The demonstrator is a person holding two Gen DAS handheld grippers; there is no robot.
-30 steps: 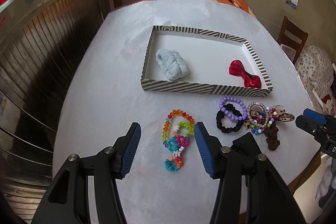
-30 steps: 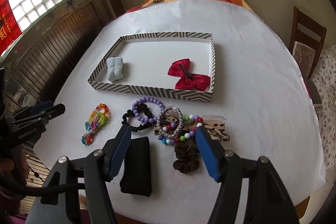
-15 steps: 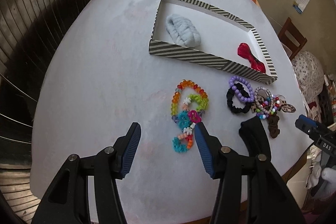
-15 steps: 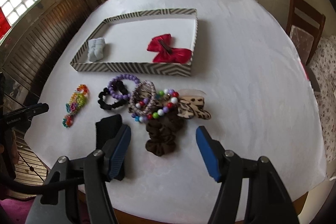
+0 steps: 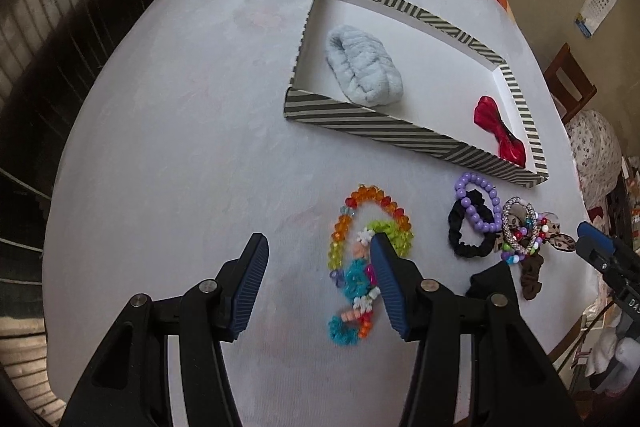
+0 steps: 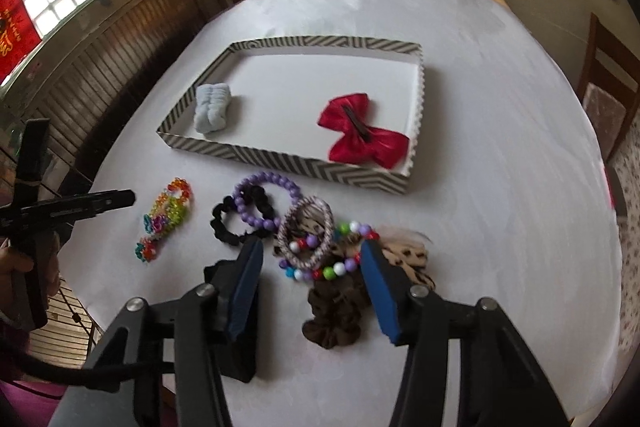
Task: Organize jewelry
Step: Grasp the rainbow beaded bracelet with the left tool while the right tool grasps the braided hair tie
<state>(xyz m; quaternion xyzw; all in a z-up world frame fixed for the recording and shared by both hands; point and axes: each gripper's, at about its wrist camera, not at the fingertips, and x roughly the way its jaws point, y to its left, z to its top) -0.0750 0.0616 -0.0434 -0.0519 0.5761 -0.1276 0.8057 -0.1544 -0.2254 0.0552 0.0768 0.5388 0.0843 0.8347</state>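
Left tongs [image 5: 318, 259] spread wide above the table [image 5: 180, 131], rainbow bead bracelets [image 5: 360, 259] just inside the right-hand finger, right tongs [image 6: 310, 263] spread over the bead bracelet [image 6: 324, 259] and brown scrunchie [image 6: 334, 315], striped tray [image 6: 280, 163] beyond both, holding a red bow [image 6: 364, 135] and blue scrunchie [image 6: 212, 109]

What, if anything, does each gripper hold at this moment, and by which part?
Nothing is held. The left gripper is open above the rainbow bead bracelets; the right gripper is open over the brown scrunchie.
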